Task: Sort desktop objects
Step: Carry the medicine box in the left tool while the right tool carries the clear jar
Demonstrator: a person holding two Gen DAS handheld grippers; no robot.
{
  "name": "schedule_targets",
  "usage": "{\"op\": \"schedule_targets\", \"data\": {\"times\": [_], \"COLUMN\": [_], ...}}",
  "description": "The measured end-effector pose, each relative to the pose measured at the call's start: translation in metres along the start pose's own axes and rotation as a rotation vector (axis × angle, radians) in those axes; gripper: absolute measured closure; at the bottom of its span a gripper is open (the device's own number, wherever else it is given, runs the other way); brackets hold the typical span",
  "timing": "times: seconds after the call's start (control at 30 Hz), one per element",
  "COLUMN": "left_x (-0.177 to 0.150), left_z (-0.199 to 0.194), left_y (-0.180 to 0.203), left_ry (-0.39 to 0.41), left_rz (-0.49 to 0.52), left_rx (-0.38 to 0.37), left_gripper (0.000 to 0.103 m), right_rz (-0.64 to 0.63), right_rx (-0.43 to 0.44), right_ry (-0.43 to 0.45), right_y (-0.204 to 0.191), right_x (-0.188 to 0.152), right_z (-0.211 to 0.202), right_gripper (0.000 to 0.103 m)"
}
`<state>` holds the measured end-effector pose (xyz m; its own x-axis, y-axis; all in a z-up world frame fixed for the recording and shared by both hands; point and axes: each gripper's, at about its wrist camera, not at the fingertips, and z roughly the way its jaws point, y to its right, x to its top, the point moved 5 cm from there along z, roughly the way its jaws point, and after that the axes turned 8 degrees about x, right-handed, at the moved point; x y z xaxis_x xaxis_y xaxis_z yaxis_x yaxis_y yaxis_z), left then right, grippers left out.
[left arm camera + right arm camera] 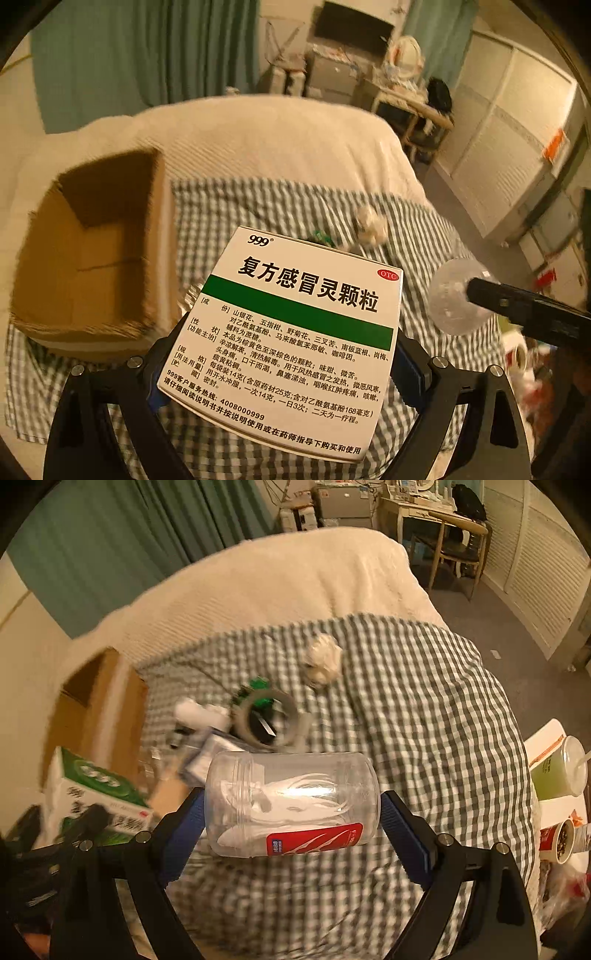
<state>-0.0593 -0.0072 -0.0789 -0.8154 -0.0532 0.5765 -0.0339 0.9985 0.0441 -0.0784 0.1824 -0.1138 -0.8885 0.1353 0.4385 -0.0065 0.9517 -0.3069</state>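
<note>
My left gripper (280, 373) is shut on a white and green medicine box (288, 332) and holds it above the checked cloth, to the right of an open cardboard box (92, 266). My right gripper (293, 819) is shut on a clear plastic jar (291, 805) with a red label, lying sideways between the jaws. The jar's end (458, 295) and the right gripper's finger (524, 306) show at the right of the left wrist view. The medicine box (96, 794) and cardboard box (99, 709) show at the left of the right wrist view.
On the checked cloth (424, 709) lie a tape roll (269, 716), a green item (258, 686), a white bottle (199, 712) and a crumpled paper ball (321, 657). Cups (557, 771) stand on a small table at the right. A cream blanket (277, 579) lies beyond.
</note>
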Motion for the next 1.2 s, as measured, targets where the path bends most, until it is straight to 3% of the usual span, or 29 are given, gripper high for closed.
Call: {"op": "schedule_targets", "data": {"times": [0.2,0.4,0.67,0.87,1.0,1.2], "left_x": [0.039,0.07,0.08,0.055,0.043,0.055], "left_z": [-0.029,-0.052,-0.02,0.029,0.054,0.063], "left_y": [-0.045,-0.106,-0.199,-0.262,-0.279,-0.272], "left_ry": [0.06,0.14,0.137,0.088,0.035,0.095], "left_rz": [-0.11,-0.221,-0.384,-0.468,-0.51,-0.386], "left_rx": [0.04,0.11,0.23,0.319,0.301,0.3], "left_gripper": [0.008,0.008,0.008,0.008,0.008,0.006], "right_rz": [-0.025,-0.065,-0.148,-0.149,-0.142,-0.191], "right_rx": [0.097,0.207,0.303,0.36,0.4,0.432], "right_ry": [0.112,0.14,0.084,0.019,0.001,-0.013], "right_y": [-0.068,-0.148,-0.237,-0.274,-0.294,-0.323], "right_x": [0.031,0.055,0.066,0.077,0.084,0.088], "right_z": [-0.053,-0.059,-0.002,0.061,0.094,0.138], "right_gripper": [0.011,0.011,0.011,0.011,0.011,0.011]}}
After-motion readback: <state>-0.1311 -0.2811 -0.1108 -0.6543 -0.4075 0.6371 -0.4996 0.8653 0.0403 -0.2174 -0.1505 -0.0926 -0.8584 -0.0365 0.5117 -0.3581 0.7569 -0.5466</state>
